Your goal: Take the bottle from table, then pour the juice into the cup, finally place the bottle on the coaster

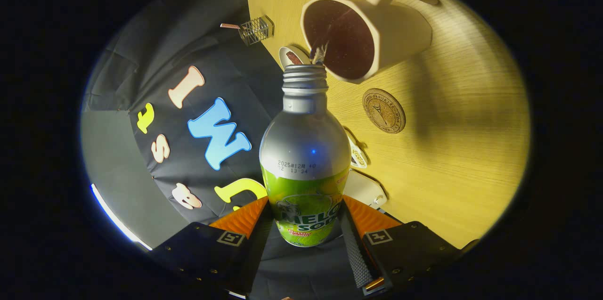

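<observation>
While the view is being tipped sideways, the bottle (305, 158) is being gripped by the claw (305, 224), both fingers (245, 222) being pressed against its green-labelled lower body. The silver neck is being pointed forward, its cap off, with the open threaded mouth being held just at the rim of the cup (365, 36). A thin stream of liquid is being seen between the mouth and the cup's dark inside. The cup, a pale mug with a handle, is being carried on the wooden counter (461, 149). The round cork coaster (384, 110) is being left bare on the counter, just beside the cup and beyond the fingers. A small wire basket (256, 30) is being seen at the counter's edge, well apart from the bottle.
</observation>
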`<state>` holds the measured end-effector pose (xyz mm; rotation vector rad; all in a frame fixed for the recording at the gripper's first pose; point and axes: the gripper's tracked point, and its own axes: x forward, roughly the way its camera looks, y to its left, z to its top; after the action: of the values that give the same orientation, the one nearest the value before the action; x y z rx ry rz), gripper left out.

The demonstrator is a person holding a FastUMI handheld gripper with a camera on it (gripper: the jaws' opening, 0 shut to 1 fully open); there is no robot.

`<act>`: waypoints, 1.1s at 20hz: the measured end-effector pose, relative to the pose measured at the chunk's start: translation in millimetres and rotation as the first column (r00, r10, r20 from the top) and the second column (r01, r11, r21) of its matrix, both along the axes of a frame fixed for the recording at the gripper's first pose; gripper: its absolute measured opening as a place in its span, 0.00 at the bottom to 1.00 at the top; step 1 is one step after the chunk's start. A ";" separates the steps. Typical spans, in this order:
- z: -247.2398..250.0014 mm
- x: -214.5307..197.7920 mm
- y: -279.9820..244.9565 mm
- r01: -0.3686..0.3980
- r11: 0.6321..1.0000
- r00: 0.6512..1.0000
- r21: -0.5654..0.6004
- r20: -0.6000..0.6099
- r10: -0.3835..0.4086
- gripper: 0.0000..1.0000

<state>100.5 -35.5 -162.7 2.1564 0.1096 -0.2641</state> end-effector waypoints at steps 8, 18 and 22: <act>16.8 -3.2 -2.3 0.020 0.997 1.000 0.070 0.004 -0.021 0.77; 29.5 -1.3 -11.7 0.037 0.991 0.999 0.126 0.001 -0.038 0.77; 29.5 1.0 -11.7 0.031 0.990 1.000 0.137 -0.004 -0.031 0.77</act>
<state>101.5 -47.2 -133.2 2.2965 0.0979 -0.2834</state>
